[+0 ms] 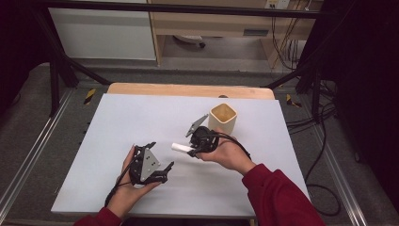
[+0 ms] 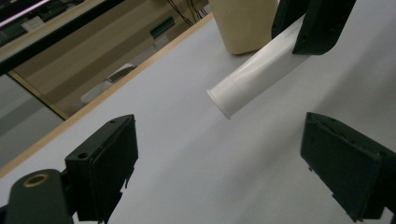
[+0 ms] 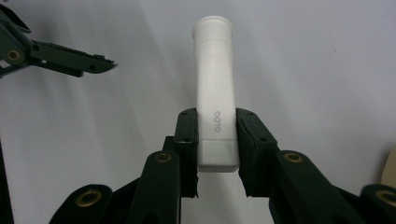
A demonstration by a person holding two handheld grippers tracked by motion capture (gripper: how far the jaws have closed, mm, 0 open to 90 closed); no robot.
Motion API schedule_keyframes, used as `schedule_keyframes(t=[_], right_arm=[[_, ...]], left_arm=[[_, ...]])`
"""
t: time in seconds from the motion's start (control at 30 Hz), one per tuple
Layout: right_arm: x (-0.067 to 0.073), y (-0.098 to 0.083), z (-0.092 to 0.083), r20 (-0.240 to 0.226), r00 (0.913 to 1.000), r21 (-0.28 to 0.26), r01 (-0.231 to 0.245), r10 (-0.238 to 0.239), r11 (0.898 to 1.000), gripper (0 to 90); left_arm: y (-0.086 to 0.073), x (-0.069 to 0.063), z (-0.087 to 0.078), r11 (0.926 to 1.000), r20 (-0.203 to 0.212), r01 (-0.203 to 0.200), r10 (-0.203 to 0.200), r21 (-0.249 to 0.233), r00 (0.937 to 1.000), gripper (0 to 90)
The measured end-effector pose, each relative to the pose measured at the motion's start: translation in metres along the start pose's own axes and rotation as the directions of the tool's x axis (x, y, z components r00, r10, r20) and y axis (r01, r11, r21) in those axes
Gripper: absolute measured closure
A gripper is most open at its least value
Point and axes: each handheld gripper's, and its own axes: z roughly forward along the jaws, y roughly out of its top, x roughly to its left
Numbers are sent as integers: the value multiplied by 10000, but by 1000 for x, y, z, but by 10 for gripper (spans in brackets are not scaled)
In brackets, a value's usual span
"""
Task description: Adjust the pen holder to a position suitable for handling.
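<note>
A white tube [image 3: 214, 98] marked GLOO is clamped at its flat end by my right gripper [image 3: 215, 149], with the round cap pointing away from the jaws. From above, the tube [image 1: 181, 148] sticks out leftward from the right gripper [image 1: 194, 149] over the middle of the white table. My left gripper [image 1: 165, 172] rests low at the front left, jaws wide apart and empty. Its own view looks past its black pads [image 2: 109, 161] at the tube's cap [image 2: 224, 100], which hangs ahead of them and outside the gap [image 2: 219, 163].
A tan square cup [image 1: 222, 117] stands upright just behind the right gripper; its lower wall [image 2: 245, 23] shows beyond the tube. The white tabletop [image 1: 117, 127] ends in a wooden strip at the back. Cables and dark frame legs lie on the floor around.
</note>
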Motion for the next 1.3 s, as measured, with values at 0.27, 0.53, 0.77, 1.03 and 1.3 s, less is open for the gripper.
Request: schedule_keyframes(t=[0.27,0.53,0.77,1.03,1.3], right_arm=[[6,12,2,-172,9998,204,118,-114,9997,714],[10,25,3,-383,9992,292,90,-79,9995,714],[15,34,2,-552,9984,351,144,-125,9993,714],[19,41,2,-684,9976,396,166,-138,9991,714],[21,46,2,-823,9965,507,185,-142,9985,713]], left_arm=[[2,-7,0,9951,-352,-990,991,45,9945,158],[5,-13,1,9791,-835,-2031,2030,63,9756,203],[7,-19,1,9463,-1299,-3222,3228,263,9375,275],[8,-24,2,9132,-1628,-4050,4066,449,8990,344],[8,-27,1,8678,-1775,-4910,4964,762,8498,459]])
